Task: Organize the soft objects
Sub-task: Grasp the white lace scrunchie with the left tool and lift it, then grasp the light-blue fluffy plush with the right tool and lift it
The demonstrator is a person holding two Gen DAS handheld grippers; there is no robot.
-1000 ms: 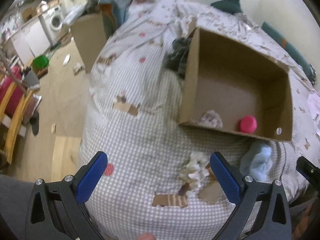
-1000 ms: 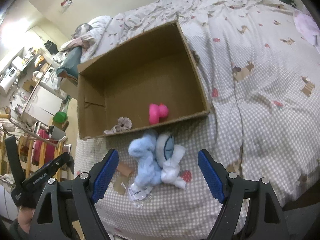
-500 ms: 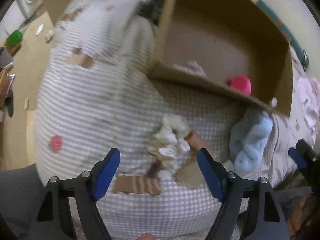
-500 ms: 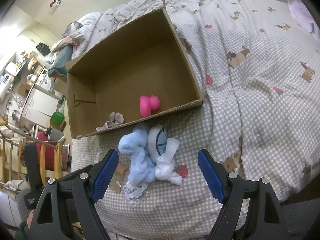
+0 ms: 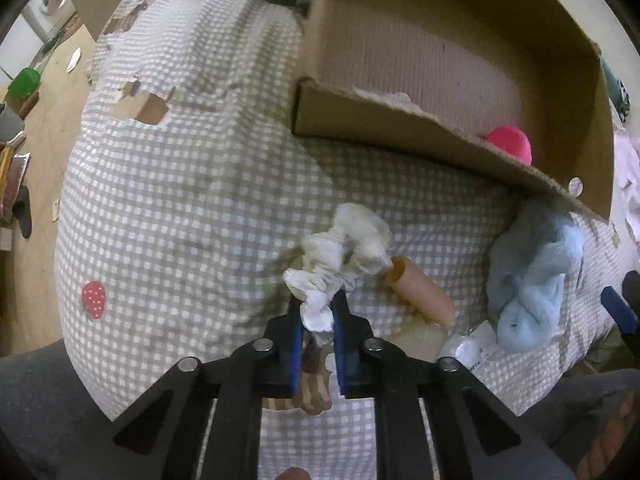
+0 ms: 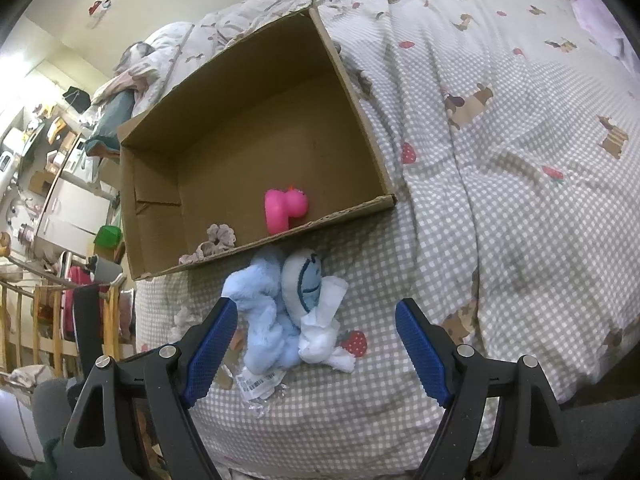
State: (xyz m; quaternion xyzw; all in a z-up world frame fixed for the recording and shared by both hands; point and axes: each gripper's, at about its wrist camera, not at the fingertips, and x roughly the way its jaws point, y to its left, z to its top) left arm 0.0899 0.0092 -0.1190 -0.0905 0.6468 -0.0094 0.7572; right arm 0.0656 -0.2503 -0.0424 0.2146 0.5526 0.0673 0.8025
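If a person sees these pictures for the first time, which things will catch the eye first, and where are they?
First, the bright pink toy inside the open cardboard box on the bed. Next, the left gripper, shut on a white scrunchie just in front of the box. The light blue plush lies against the box's near wall, before the open right gripper.

Pink toy half hidden behind box front wall in left view. Lower end of white cloth pinched out of sight between left gripper pads. Blue plush partly covered by right gripper finger. Tag print too small to read. Bed cut off at right edge.
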